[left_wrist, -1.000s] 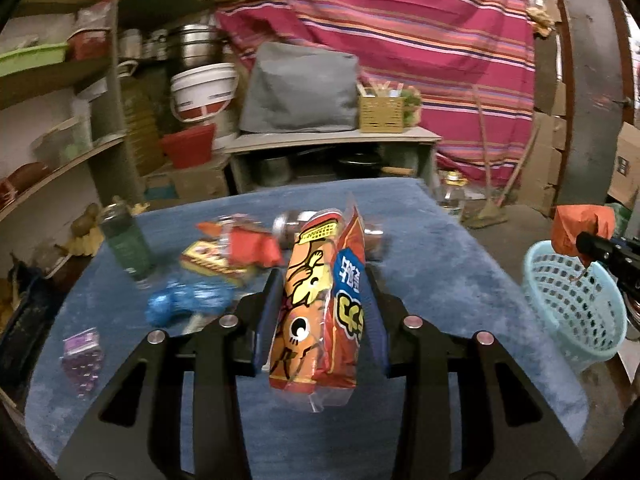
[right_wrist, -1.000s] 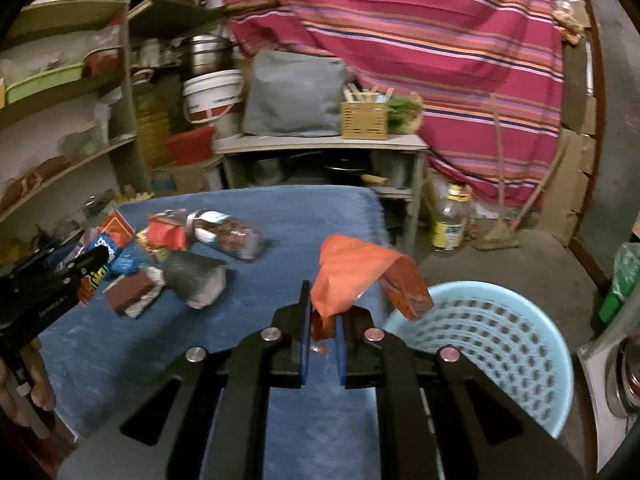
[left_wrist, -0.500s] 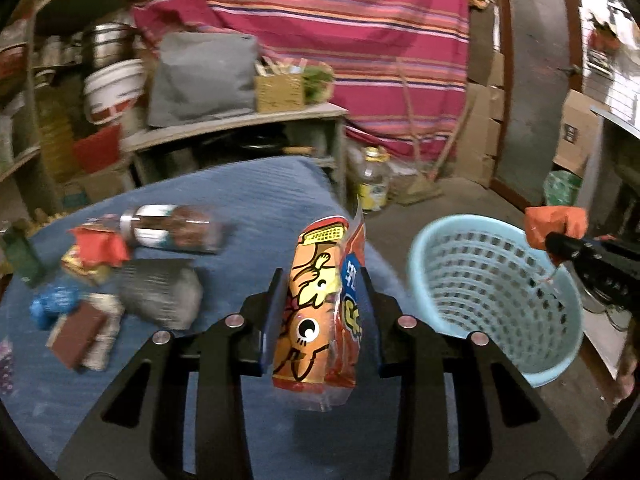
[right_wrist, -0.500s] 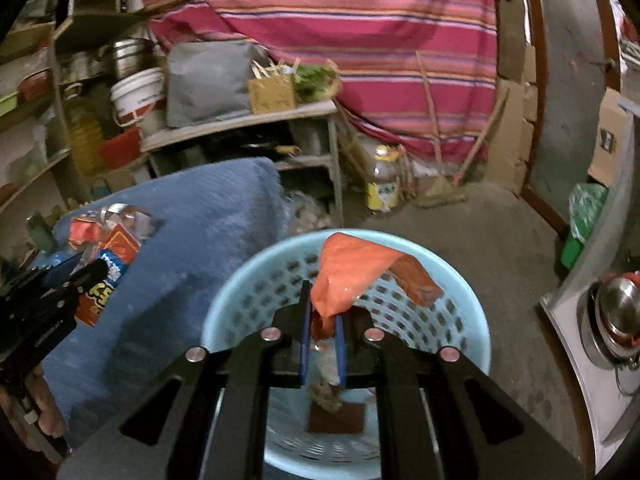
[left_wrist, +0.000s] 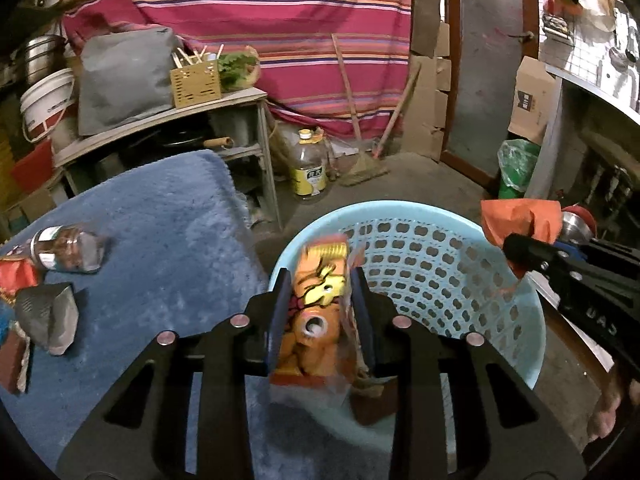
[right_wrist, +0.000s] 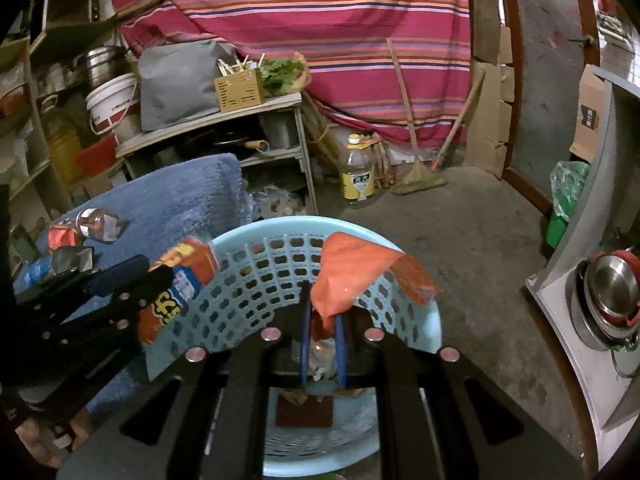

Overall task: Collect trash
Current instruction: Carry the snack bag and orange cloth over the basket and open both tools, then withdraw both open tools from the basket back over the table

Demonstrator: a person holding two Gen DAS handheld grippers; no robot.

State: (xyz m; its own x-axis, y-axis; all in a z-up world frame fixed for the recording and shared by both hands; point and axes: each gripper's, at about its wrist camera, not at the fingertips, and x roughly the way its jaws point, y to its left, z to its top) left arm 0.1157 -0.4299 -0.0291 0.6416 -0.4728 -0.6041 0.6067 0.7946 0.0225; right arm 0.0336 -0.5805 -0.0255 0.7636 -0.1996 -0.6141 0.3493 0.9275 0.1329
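Note:
My left gripper (left_wrist: 320, 312) is shut on an orange snack bag (left_wrist: 316, 312) and holds it at the near-left rim of the light blue basket (left_wrist: 432, 256). My right gripper (right_wrist: 322, 320) is shut on a crumpled orange wrapper (right_wrist: 352, 268) and holds it above the basket's (right_wrist: 256, 276) inside. The right gripper and its wrapper (left_wrist: 520, 216) show at the right of the left wrist view. The left gripper with the snack bag (right_wrist: 176, 288) shows at the left of the right wrist view. A brown packet (right_wrist: 304, 410) lies in the basket's bottom.
On the blue cloth table (left_wrist: 160, 220) lie a plastic jar (left_wrist: 64, 244), a grey wrapper (left_wrist: 48, 316) and a red wrapper (left_wrist: 16, 276). An oil bottle (left_wrist: 308, 172) and a broom (left_wrist: 360, 160) stand on the floor behind. A counter with a steel pot (right_wrist: 612, 284) stands on the right.
Both grippers have swung right from the table to the basket. The snack bag is now at the basket's rim. The orange wrapper stays over the basket's inside.

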